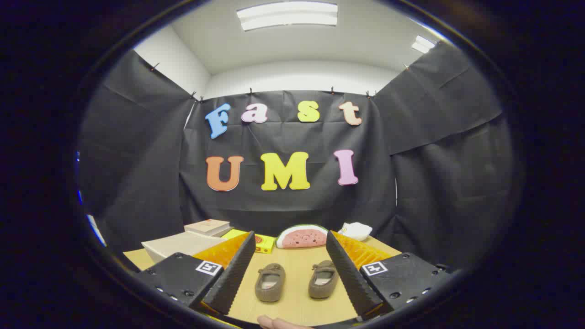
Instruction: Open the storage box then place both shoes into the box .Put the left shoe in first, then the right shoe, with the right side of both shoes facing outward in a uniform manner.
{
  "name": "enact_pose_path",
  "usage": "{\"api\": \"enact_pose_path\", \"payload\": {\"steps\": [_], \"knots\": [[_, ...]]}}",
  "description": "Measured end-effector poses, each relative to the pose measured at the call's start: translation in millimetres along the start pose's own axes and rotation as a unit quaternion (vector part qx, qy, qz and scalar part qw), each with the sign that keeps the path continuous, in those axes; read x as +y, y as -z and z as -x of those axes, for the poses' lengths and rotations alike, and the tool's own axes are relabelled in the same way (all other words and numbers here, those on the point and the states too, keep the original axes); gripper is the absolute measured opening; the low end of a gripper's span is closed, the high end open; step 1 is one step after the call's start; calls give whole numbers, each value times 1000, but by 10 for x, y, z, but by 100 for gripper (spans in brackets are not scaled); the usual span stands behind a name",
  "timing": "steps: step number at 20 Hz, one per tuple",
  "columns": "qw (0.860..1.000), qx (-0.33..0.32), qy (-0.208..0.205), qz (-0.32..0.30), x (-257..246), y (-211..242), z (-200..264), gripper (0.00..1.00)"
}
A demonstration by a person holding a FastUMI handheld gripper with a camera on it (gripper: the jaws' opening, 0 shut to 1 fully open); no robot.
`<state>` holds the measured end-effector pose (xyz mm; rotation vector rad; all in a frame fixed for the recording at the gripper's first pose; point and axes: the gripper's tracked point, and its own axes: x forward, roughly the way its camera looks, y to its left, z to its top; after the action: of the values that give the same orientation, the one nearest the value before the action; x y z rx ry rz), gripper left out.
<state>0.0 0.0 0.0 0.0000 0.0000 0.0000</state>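
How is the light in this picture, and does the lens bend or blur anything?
Gripper view: two ceiling lamps give even light; the shoes on the table look sharp, with faint shadows; the fisheye lens curves the walls; the open gripper frames the shoes.

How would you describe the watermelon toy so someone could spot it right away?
On the wooden table, look past the open gripper and the two brown shoes. The watermelon toy sits against the black cloth: a half-round pink slice with a green rim.
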Motion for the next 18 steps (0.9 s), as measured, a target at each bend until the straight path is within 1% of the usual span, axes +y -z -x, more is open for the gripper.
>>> {"api": "enact_pose_path", "payload": {"steps": [3, 8, 11, 18], "knots": [[1000, 2, 9, 20, -35, 26, 29, 95], [999, 25, 14, 22, -38, 210, -54, 95], [999, 28, 9, 25, 18, 285, -110, 95], [997, 72, 11, 25, 8, 589, -472, 95]]}}
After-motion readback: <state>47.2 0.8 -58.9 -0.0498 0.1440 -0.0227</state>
